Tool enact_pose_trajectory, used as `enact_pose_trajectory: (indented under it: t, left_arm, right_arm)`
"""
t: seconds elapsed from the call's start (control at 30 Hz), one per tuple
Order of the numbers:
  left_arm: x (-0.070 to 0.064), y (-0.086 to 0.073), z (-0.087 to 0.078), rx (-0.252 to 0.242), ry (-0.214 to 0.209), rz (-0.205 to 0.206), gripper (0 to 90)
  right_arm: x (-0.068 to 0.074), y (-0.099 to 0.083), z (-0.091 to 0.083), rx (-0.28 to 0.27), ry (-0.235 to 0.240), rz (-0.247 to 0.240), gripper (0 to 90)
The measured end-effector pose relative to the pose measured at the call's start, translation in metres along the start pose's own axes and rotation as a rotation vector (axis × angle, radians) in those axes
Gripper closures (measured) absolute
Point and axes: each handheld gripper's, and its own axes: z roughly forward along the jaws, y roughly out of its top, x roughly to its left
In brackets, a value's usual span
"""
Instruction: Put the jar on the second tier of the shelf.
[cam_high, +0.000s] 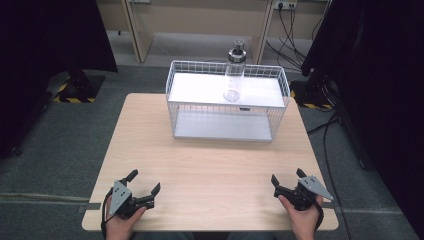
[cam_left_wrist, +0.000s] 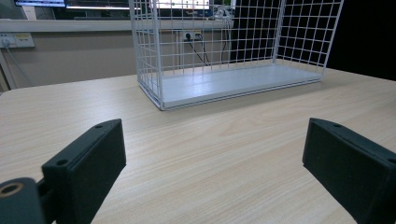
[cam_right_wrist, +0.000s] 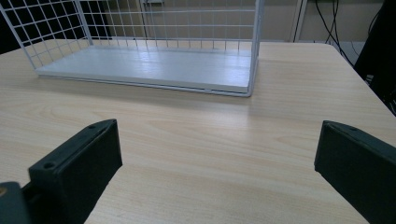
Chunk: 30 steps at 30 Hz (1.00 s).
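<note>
Wooden table (cam_high: 210, 165): wire rack (cam_high: 227, 102), seemingly bottle-topped (cam_high: 235, 75), well beyond both parted tongs (cam_high: 145, 186) (cam_high: 287, 181).

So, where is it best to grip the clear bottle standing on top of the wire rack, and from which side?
Probably the straight clear body of the bottle, below its metal cap. It stands upright on the top shelf of the wire rack toward the right, so the right gripper, jaws wide open, could come level from the front, above the rack's rim.

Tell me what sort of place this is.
Probably a lab or recording room: a bare wooden table holding one white wire rack, black curtains at the sides, cables running to wall sockets.
</note>
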Motion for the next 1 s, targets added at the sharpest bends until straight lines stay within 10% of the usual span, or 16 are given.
enact_pose_trajectory:
  t: [1.0]
  left_arm:
    - [0.0, 0.0, 0.0, 0.001, -0.003, -0.001, 5.3]
  right_arm:
    - [-0.003, -0.014, 0.004, 0.014, -0.018, 0.008, 1.3]
